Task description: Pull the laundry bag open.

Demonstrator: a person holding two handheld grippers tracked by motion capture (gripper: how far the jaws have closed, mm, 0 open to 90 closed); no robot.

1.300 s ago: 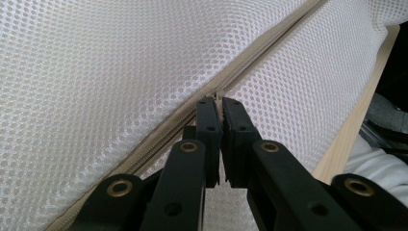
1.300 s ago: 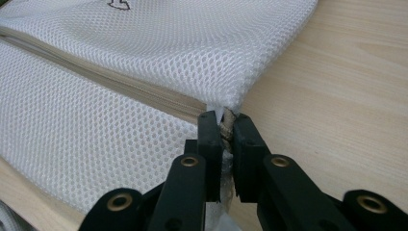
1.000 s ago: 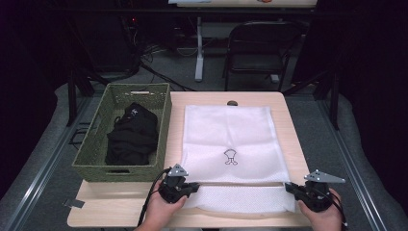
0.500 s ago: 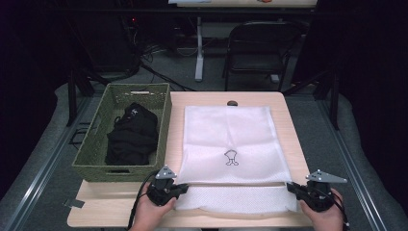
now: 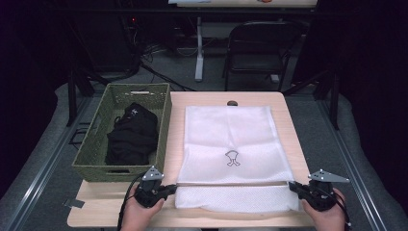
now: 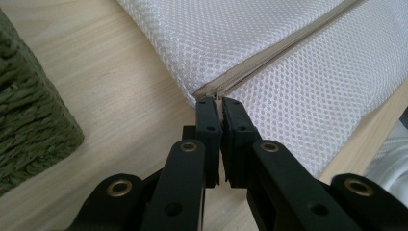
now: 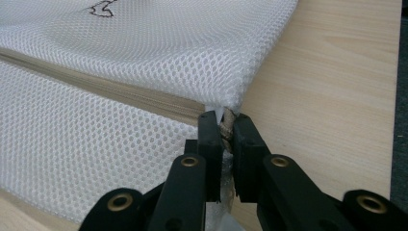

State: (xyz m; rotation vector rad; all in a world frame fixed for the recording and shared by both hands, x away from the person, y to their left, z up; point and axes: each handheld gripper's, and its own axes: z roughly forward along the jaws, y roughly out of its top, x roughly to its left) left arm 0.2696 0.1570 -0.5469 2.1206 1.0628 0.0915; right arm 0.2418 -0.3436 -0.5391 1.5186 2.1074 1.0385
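Observation:
A white mesh laundry bag [image 5: 231, 134] lies flat on the wooden table [image 5: 288, 139], and a beige zipper [image 5: 235, 183] runs across its near part. At the zipper's left end, by the bag's left edge, my left gripper [image 5: 172, 188] is shut on the zipper pull [image 6: 220, 97]. In the left gripper view the jaws [image 6: 221, 102] meet at the point where the zipper [image 6: 279, 53] ends. My right gripper [image 5: 292, 185] is shut on the zipper's beige end [image 7: 227, 126] at the bag's right corner [image 7: 226, 96].
A green woven basket [image 5: 91, 144] holding black clothing [image 5: 132, 134] stands on the table's left side, close to my left gripper. A small dark hole [image 5: 232, 103] sits near the table's far edge. A black chair [image 5: 260, 48] stands behind the table.
My left gripper has moved left along the zipper line to the bag's left edge. The right gripper has stayed at the right corner.

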